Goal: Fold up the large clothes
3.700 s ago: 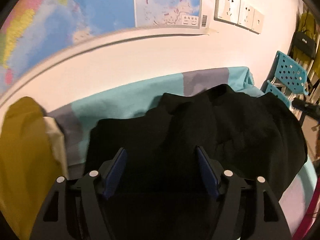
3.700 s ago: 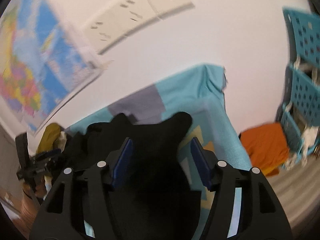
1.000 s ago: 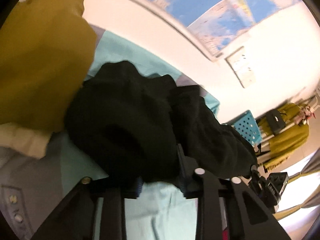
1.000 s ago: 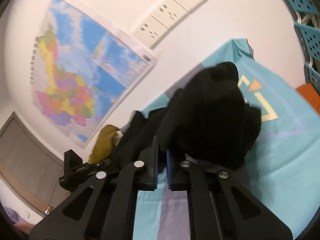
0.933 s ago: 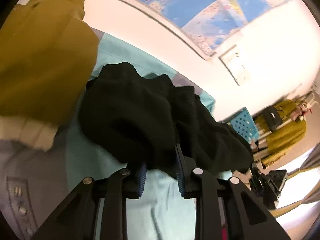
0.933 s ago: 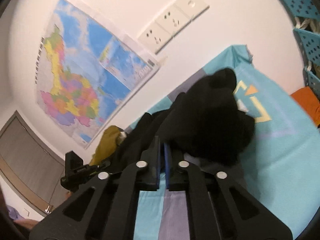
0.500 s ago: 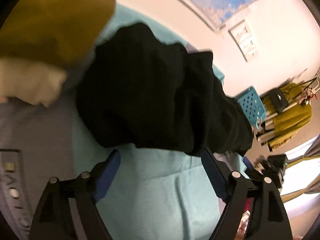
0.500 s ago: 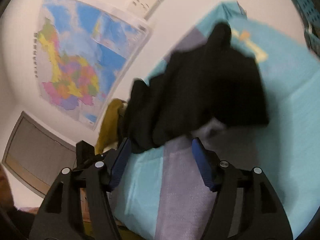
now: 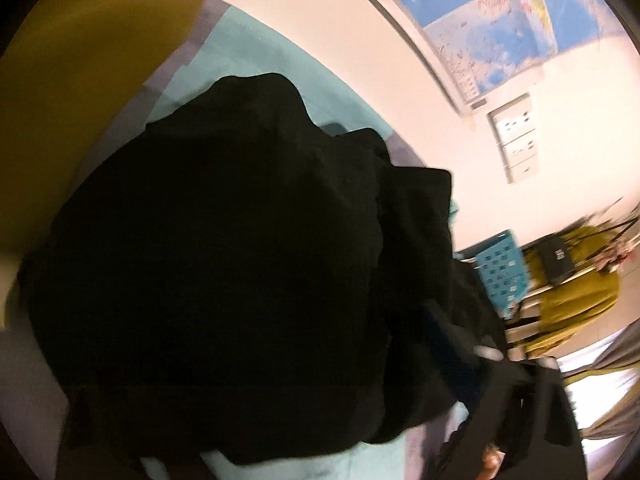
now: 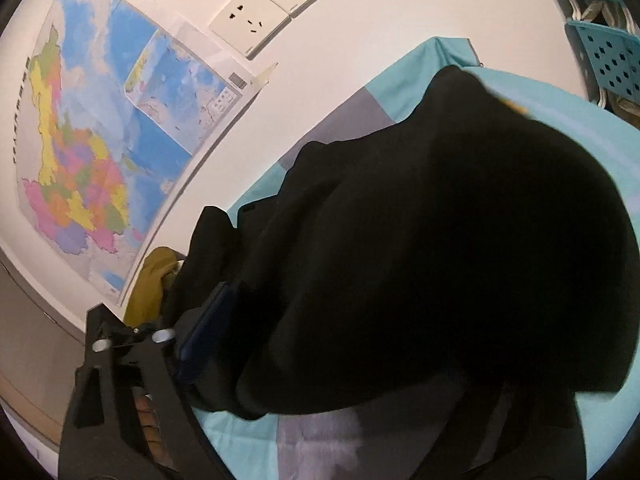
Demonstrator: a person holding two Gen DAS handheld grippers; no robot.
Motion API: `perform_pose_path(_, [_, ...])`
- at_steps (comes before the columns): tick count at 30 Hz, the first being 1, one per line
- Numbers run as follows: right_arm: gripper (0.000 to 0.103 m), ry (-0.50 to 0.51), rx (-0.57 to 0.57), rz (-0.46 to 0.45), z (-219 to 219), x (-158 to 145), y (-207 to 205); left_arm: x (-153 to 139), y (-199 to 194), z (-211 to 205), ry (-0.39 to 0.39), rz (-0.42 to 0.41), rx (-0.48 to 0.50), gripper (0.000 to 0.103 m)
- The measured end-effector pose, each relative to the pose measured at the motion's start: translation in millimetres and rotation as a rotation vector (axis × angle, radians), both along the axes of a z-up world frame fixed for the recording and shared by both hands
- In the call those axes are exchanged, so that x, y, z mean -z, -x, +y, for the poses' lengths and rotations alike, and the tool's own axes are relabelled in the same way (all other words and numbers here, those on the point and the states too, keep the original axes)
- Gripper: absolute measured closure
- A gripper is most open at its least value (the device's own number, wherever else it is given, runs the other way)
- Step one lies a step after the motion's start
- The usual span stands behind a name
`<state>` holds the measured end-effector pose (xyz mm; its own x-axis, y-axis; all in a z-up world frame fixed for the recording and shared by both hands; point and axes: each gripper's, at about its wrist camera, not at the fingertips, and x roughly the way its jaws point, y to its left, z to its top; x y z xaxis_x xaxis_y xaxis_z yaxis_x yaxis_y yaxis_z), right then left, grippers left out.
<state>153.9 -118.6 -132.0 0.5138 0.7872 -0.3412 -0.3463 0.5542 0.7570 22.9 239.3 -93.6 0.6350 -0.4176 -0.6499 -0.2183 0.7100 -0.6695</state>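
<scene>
Black garment (image 9: 224, 248) lies bunched in a thick heap on the bench, whose teal and grey cover (image 9: 256, 52) shows around its edges. In the left wrist view the heap fills most of the frame, and a mustard garment (image 9: 80, 80) sits at its far left. A wall map (image 9: 496, 20) and a row of sockets (image 9: 516, 136) are on the far wall. A teal perforated crate (image 9: 500, 276) stands off to the right.

The left tool (image 9: 320, 320) is pushed in against the near edge of the cloth. Only its right finger shows, a blurred black frame with a dark blue pad (image 9: 440, 340) beside the fabric. The other finger is hidden by the heap. Its jaws are closing with cloth between them, but I cannot tell whether they pinch it.

In the right wrist view the black garment (image 10: 440, 240) again covers the near centre and right. The right tool (image 10: 320, 300) shows only its left finger, and that pad (image 10: 204, 328) lies against a fold. These jaws are closing too, with the heap between them. Whether they grip it cannot be told, as the second finger is buried.
</scene>
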Motion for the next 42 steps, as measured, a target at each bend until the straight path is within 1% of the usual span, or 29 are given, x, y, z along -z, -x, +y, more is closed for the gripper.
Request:
perform_pose_path(1, [0.081, -0.049, -0.037, 0.028, -3.3, 3.9, -6.5, 2.8, -3.9, -1.5, 0.015, 0.017, 0.024, 0.060])
perform_pose_path(2, [0.082, -0.071, -0.059, 0.042, -8.6, 4.8, -9.0, 3.5, -2.5, 0.4, 0.041, 0.012, 0.021, 0.070])
perform_pose_path(4, [0.083, -0.056, -0.086, -0.010, -15.8, -8.7, -0.3, -5.3, 3.2, 2.7, 0.022, -0.012, 0.022, 0.081])
perform_pose_path(6, [0.084, -0.073, -0.124, -0.072, -23.7, -31.0, 15.2, -21.4, 13.1, 2.5, 0.020, -0.051, 0.035, 0.085])
perform_pose_path(9, [0.085, -0.074, -0.173, -0.159, -40.1, -60.5, 45.2, -50.1, 35.7, -5.4, -0.008, -0.119, 0.088, 0.086])
perform_pose_path(10, [0.085, -0.071, -0.191, -0.175, -46.5, -65.9, 55.5, -58.8, 47.1, -7.4, -0.012, -0.144, 0.117, 0.085])
perform_pose_path(12, [0.084, -0.041, -0.221, -0.176, -58.2, -66.7, 73.1, -64.8, 67.2, -7.7, -0.009, -0.168, 0.154, 0.085])
perform_pose_path(14, [0.083, 0.003, -0.243, -0.129, -64.3, -53.4, 83.9, -53.2, 86.4, -10.5, 0.006, -0.160, 0.191, 0.081])
perform_pose_path(15, [0.081, 0.034, -0.260, -0.080, -65.4, -40.4, 85.8, -44.9, 90.1, -13.7, -0.007, -0.136, 0.203, 0.079])
perform_pose_path(16, [0.079, 0.065, -0.264, -0.034, -66.0, -27.8, 86.0, -32.0, 93.8, -17.8, -0.046, -0.095, 0.213, 0.076])
perform_pose_path(17, [0.076, 0.091, -0.263, 0.001, -66.3, -17.7, 86.0, -15.2, 95.0, -21.3, -0.117, -0.025, 0.200, 0.067])
perform_pose_path(18, [0.070, 0.106, -0.270, 0.022, -66.5, -11.3, 86.1, -5.1, 95.8, -21.6, -0.146, 0.010, 0.195, 0.062])
perform_pose_path(19, [0.067, 0.139, -0.266, 0.033, -68.5, -6.2, 88.0, 0.5, 98.2, -21.6, -0.163, 0.015, 0.196, 0.056])
perform_pose_path(20, [0.056, 0.149, -0.258, 0.037, -70.3, -6.5, 89.0, -1.5, 101.9, -21.6, -0.175, -0.004, 0.206, 0.053])
perform_pose_path(21, [0.041, 0.155, -0.256, 0.040, -74.9, -9.0, 91.7, -5.8, 106.4, -19.5, -0.208, -0.011, 0.203, 0.049])
perform_pose_path(22, [0.038, 0.166, -0.258, 0.023, -78.7, -14.4, 95.5, -13.4, 111.8, -17.9, -0.250, -0.030, 0.199, 0.042])
perform_pose_path(23, [0.037, 0.179, -0.260, 0.009, -79.4, -18.5, 98.6, -24.1, 119.9, -15.6, -0.283, -0.073, 0.197, 0.038])
perform_pose_path(25, [0.034, 0.220, -0.287, -0.016, -86.0, -30.8, 108.1, -46.1, 137.4, -9.3, -0.317, -0.157, 0.197, 0.037])
perform_pose_path(28, [0.034, 0.264, -0.361, -0.112, -88.3, -57.1, 126.5, -76.1, 160.8, 1.8, -0.349, -0.272, 0.185, 0.027])
perform_pose_path(29, [0.034, 0.259, -0.382, -0.148, -88.2, -64.8, 130.6, -85.0, 166.1, 2.4, -0.381, -0.299, 0.177, 0.021])
perform_pose_path(30, [0.034, 0.266, -0.408, -0.201, -84.2, -76.1, 135.9, -88.5, 166.8, 4.1, -0.406, -0.307, 0.173, 0.020])
perform_pose_path(32, [0.034, 0.273, -0.423, -0.255, -73.3, -85.3, 135.7, -96.3, 158.1, -3.0, -0.447, -0.318, 0.182, 0.018])
perform_pose_path(33, [0.034, 0.266, -0.425, -0.257, -71.5, -85.4, 133.5, -95.9, 146.6, -10.3, -0.463, -0.295, 0.196, 0.018])
perform_pose_path(34, [0.034, 0.267, -0.427, -0.251, -67.8, -84.9, 129.9, -91.3, 133.0, -18.9, -0.490, -0.248, 0.219, 0.018])
perform_pose_path(35, [0.034, 0.286, -0.431, -0.253, -64.2, -85.6, 129.1, -83.4, 120.8, -27.7, -0.536, -0.198, 0.244, 0.018])
perform_pose_path(36, [0.034, 0.316, -0.438, -0.273, -63.2, -88.4, 131.7, -76.2, 105.6, -38.1, -0.572, -0.162, 0.255, 0.018])
perform_pose_path(37, [0.034, 0.345, -0.441, -0.296, -65.2, -91.5, 134.9, -64.6, 90.1, -46.2, -0.610, -0.106, 0.270, 0.019])
perform_pose_path(39, [0.032, 0.377, -0.432, -0.288, -77.4, -91.2, 138.3, -43.7, 72.2, -48.9, -0.626, -0.014, 0.310, 0.023])
perform_pose_path(42, [0.031, 0.385, -0.424, -0.258, -93.5, -88.5, 146.2, -27.8, 53.8, -51.4, -0.626, 0.026, 0.342, 0.021])
